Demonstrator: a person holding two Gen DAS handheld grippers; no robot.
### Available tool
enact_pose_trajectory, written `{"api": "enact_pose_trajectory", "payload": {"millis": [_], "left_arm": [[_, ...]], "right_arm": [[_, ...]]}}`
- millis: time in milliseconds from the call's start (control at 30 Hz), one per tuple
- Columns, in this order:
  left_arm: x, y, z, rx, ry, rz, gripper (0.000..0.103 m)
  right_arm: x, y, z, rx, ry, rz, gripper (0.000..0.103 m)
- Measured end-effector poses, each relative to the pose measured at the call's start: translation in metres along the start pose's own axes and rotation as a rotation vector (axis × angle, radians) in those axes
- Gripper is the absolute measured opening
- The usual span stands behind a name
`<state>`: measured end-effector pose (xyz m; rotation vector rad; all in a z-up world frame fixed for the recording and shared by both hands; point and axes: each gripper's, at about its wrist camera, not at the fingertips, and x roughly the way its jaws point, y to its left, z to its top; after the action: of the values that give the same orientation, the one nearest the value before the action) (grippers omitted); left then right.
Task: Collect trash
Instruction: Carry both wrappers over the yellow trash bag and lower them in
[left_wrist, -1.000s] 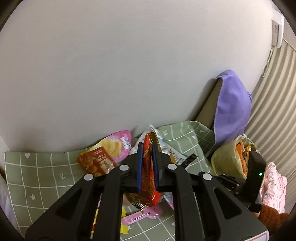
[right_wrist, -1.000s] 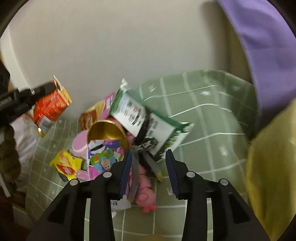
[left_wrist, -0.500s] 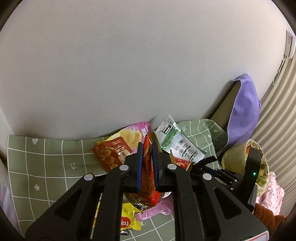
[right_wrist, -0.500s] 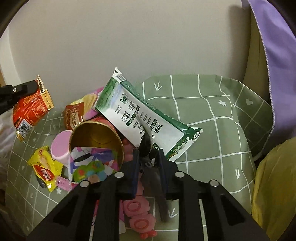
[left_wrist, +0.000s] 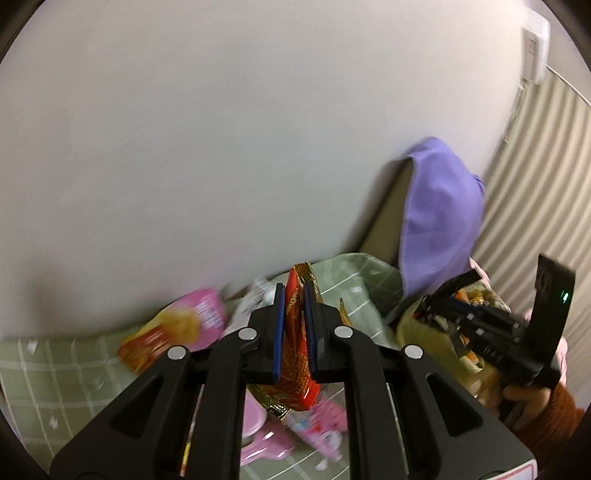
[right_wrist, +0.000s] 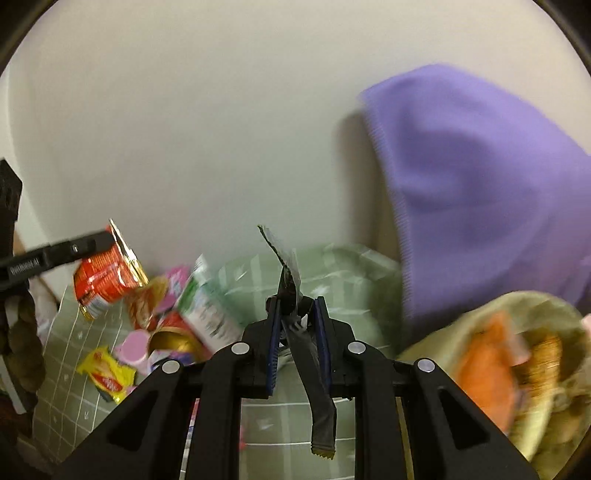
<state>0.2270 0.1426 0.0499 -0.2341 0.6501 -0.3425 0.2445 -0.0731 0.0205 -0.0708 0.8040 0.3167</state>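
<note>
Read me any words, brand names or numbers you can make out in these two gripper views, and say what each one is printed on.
"snacheer", roughly; letters partly hidden: on the red wrapper clamped in the left gripper.
White lettering on the left gripper's black finger, seen from the right wrist view: too blurred to read.
Green and white packet: print blurred, unreadable.
Yellow wrapper: red logo, unreadable.
Dark wrapper in the right gripper: no text visible.

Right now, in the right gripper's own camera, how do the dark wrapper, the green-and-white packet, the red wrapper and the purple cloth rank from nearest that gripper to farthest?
1. Dark wrapper: clamped in the right gripper.
2. Green-and-white packet: just left, on the green checked mat.
3. Red wrapper and purple cloth: too close to call. The red one hangs far left in the left gripper; the cloth leans upper right.
</note>
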Motion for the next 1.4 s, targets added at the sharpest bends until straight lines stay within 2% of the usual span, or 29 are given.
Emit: {"api": "enact_pose_trajectory", "payload": {"millis": [167,367,533,833,1000,1067,1133,1200,1300,1400], "left_arm": [[0.023,-0.057,0.025,0.104,-0.002,-0.090,0.008],[0.049,-0.129,0.038,0.191,0.007,-0.215,0.008],[0.068,-0.178,0.036,0.223,0.036,-0.334,0.008],[0.107,-0.240,0.016,0.267,0.127,-0.466,0.008],[0.141,-0.267,-0.009,0.333,0.212,-0.471,0.008],[0.157,-0.273,-0.021,0.389,0.250,-0.417,0.008],[0.174,-0.275,-0.038,0.449,0.315,-0.354,0.008],[0.184,-0.270,-0.050,0.459,0.360,-0.330,0.008],[0.190,-0.262,-0.053,0.434,0.379,-0.335,0.010],[0.196,-0.254,-0.051,0.389,0.396,-0.358,0.010]], "right_arm": [[-0.041,-0.038,0.015,0.038,-0.077,-0.088,0.018],[-0.081,-0.081,0.015,0.096,-0.138,-0.185,0.018],[-0.112,-0.115,0.008,0.132,-0.165,-0.263,0.018],[-0.157,-0.158,-0.020,0.209,-0.175,-0.367,0.018],[-0.161,-0.175,-0.037,0.246,-0.155,-0.386,0.018],[-0.161,-0.182,-0.043,0.270,-0.149,-0.372,0.018],[-0.155,-0.186,-0.047,0.280,-0.140,-0.311,0.018],[-0.141,-0.185,-0.051,0.259,-0.108,-0.255,0.018],[-0.115,-0.184,-0.059,0.255,-0.045,-0.193,0.018],[-0.089,-0.185,-0.068,0.245,0.019,-0.179,0.018]]}}
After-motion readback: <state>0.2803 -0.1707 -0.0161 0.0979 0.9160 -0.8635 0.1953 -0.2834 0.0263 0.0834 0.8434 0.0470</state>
